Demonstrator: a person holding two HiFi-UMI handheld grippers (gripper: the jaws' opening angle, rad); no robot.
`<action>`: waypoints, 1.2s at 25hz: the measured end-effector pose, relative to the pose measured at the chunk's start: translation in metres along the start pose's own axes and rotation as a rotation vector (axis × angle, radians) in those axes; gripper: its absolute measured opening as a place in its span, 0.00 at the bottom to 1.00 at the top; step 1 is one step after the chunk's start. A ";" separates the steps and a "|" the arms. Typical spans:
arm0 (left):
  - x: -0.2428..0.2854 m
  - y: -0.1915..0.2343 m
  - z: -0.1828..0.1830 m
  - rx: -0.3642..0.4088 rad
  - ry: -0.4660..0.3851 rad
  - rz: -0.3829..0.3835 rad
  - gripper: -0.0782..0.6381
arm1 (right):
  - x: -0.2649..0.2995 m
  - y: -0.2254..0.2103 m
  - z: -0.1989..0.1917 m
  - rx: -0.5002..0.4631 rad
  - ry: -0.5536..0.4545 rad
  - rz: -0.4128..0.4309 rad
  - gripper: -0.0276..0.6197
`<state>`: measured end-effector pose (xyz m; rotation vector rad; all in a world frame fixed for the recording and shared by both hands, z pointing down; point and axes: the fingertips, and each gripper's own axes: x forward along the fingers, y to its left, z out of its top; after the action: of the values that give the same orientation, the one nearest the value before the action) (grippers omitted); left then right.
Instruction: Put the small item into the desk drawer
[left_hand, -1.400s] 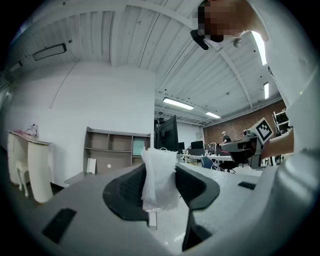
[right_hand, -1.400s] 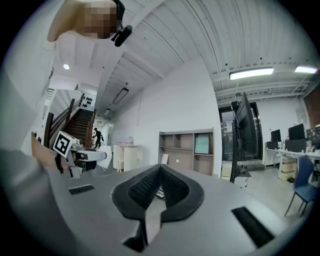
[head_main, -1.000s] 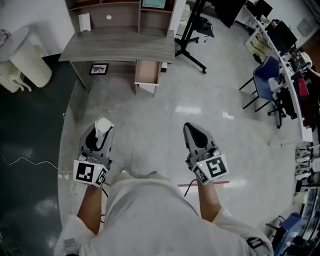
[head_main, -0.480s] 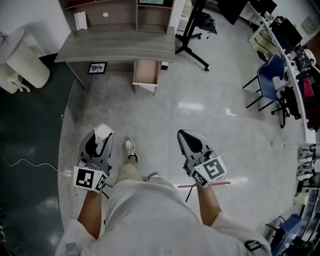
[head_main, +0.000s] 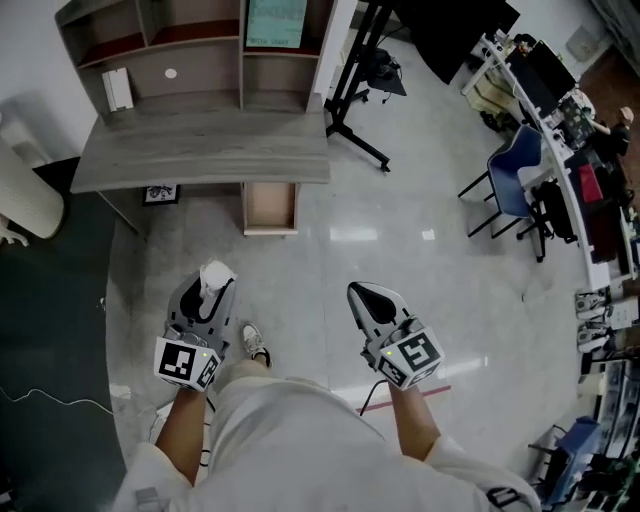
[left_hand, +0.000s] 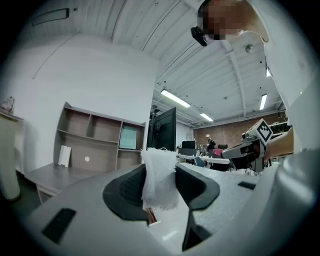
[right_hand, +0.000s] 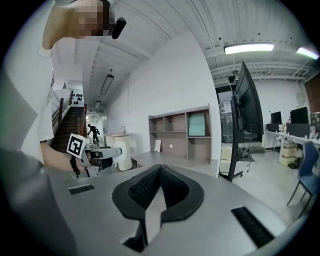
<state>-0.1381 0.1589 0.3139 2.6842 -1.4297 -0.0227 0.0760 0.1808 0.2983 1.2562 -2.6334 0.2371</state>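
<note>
Approach: desk drawer nearer, open at 12 o'clock; drop-off pending.
Left gripper: clamped on white item.
Right gripper: closed, empty.

the person wears a loose off-white shirt with short sleeves and a pale shoe. a small black camera sits at the head. the left gripper and the right gripper have smooth grey shells that taper to a rounded point, with a dark hollow towards the front. each carries at its rear a white marker cube printed with black square patterns. seen close up, the fingers are black with finely ribbed faces, and the grey shell has narrow dark rectangular slots set into it.
</note>
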 end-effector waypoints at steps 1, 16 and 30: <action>0.015 0.012 0.001 0.001 0.004 -0.015 0.33 | 0.015 -0.005 0.009 -0.006 -0.002 -0.005 0.04; 0.107 0.084 -0.017 -0.072 0.069 -0.105 0.33 | 0.144 -0.038 0.045 0.003 0.011 0.030 0.04; 0.169 0.097 0.016 0.004 0.051 0.050 0.33 | 0.205 -0.122 0.080 0.026 -0.074 0.189 0.04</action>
<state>-0.1247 -0.0355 0.3134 2.6313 -1.4827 0.0527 0.0357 -0.0669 0.2806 1.0430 -2.8233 0.2608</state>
